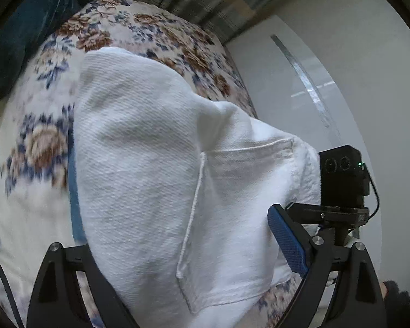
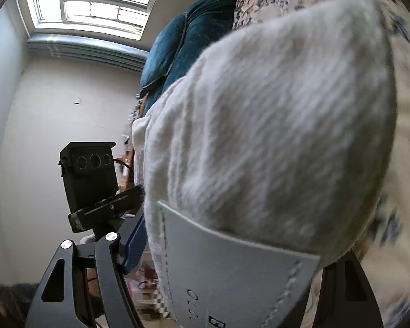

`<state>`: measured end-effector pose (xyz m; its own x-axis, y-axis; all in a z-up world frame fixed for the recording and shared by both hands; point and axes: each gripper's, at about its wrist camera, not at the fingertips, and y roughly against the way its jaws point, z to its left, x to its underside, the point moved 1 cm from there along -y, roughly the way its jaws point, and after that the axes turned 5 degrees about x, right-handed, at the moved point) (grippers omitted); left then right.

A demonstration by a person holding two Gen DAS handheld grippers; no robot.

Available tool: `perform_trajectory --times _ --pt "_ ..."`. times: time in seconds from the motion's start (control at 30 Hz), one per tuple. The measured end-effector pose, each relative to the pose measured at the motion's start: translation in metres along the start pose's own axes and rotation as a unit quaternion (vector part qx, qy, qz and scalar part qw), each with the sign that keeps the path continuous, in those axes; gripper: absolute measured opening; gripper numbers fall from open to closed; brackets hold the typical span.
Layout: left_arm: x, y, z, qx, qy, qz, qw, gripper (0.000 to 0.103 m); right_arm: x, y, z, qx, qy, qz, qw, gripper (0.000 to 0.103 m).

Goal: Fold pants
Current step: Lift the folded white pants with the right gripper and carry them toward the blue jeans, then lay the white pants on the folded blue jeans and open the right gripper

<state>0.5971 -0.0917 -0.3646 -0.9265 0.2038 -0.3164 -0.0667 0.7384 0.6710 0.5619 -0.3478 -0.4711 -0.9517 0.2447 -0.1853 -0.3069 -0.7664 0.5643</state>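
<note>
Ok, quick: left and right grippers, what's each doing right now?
Left gripper: closed on the white pants, fabric filling the wide jaws.
Right gripper: closed on the white pants near the waistband label.

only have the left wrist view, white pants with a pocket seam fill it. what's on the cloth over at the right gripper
Observer: A grey patch label sewn to the white pants lies between the fingers of the right gripper.
Operator: any print on it
Observer: Yes, dark digits reading 010 near the bottom edge. The print beside them is cut off by the frame.
</note>
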Motion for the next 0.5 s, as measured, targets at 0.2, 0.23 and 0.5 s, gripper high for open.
perform_trajectory --times 0.2,0.23,0.5 --pt "-0.046 -0.06 0.092 -0.036 0.04 0.028 0.9982 0.091 -0.082 -0.056 -0.06 0.044 -0.03 0.017 0.998 0.075" --pt "-0.046 -0.073 0.112 -0.067 0.049 0.038 0.9958 0.091 -0.084 -0.065 -0.079 0.07 -0.046 0.02 0.996 0.075" --pt "-0.026 -0.093 0.145 -0.152 0.005 0.064 0.9862 0.095 -0.04 -0.051 -0.123 0.16 -0.096 -0.021 0.982 0.076"
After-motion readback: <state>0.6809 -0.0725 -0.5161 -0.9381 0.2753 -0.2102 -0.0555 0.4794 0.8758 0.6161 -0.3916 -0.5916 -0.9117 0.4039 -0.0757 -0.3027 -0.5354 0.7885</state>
